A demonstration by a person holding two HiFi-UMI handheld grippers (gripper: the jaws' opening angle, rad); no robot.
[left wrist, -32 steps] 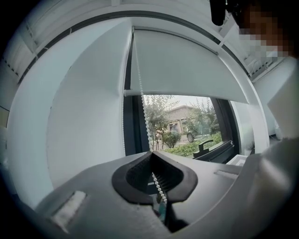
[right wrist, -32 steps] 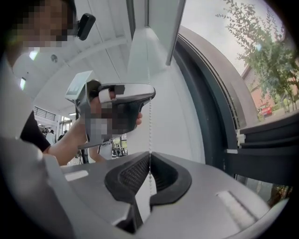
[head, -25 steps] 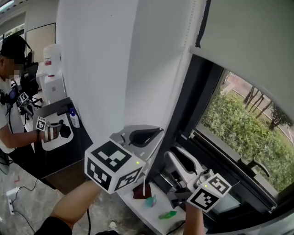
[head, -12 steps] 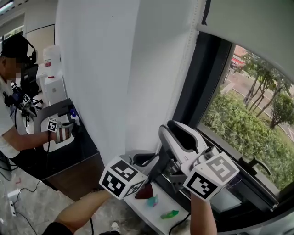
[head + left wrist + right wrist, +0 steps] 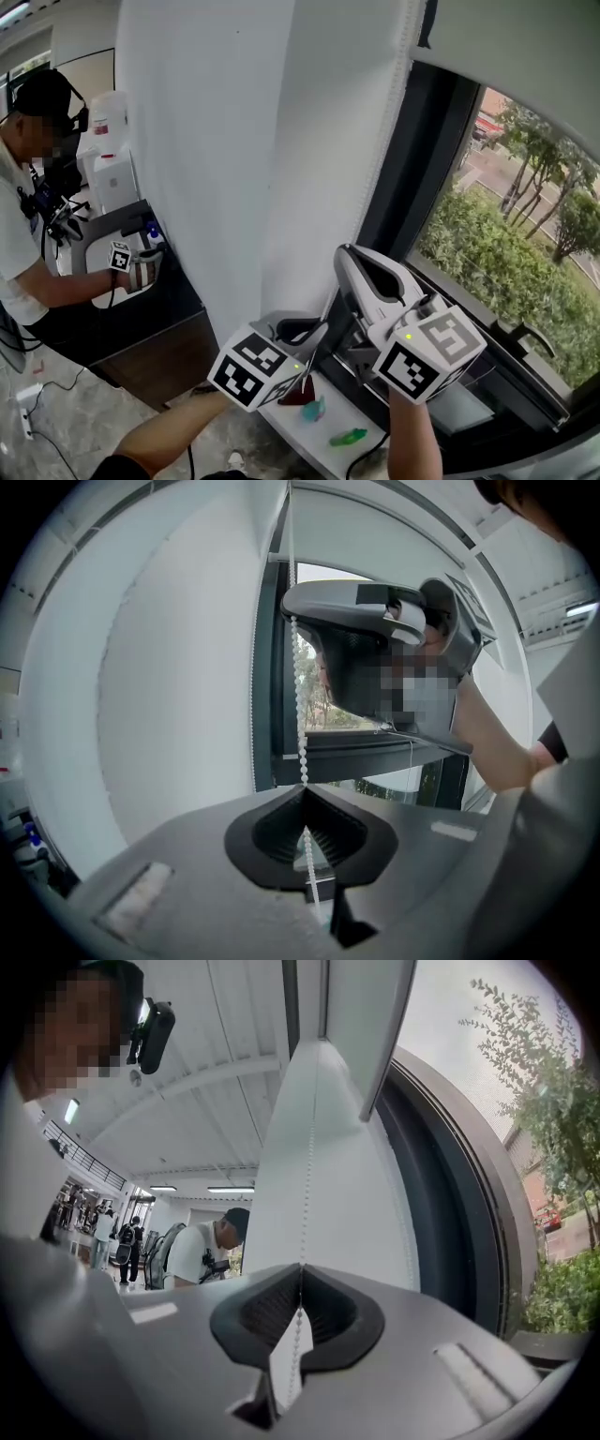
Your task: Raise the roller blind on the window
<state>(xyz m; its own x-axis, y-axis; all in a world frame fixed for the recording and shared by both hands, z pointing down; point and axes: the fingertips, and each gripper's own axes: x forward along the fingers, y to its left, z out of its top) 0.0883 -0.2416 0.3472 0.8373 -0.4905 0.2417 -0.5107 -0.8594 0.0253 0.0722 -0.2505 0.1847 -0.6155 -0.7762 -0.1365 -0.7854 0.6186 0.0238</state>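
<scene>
Pinching the bead chain [image 5: 299, 691] low, the left gripper [image 5: 302, 789] sat below the right gripper [image 5: 300, 1267], whose jaws had just closed on it too; a straight downward pull seemed best.

A dark counter [image 5: 131, 314] stands by the white wall. A person in a black cap and white shirt [image 5: 21, 253] leans over its left end. On it lie a white tray [image 5: 94, 230] and a small blue-capped bottle [image 5: 151, 231], with white machines [image 5: 111, 173] behind it. A power strip [image 5: 25, 424] lies on the floor before it. To its right, a low white shelf [image 5: 300, 431] carries dark red [image 5: 298, 396], teal [image 5: 313, 410] and green [image 5: 345, 437] pieces.
</scene>
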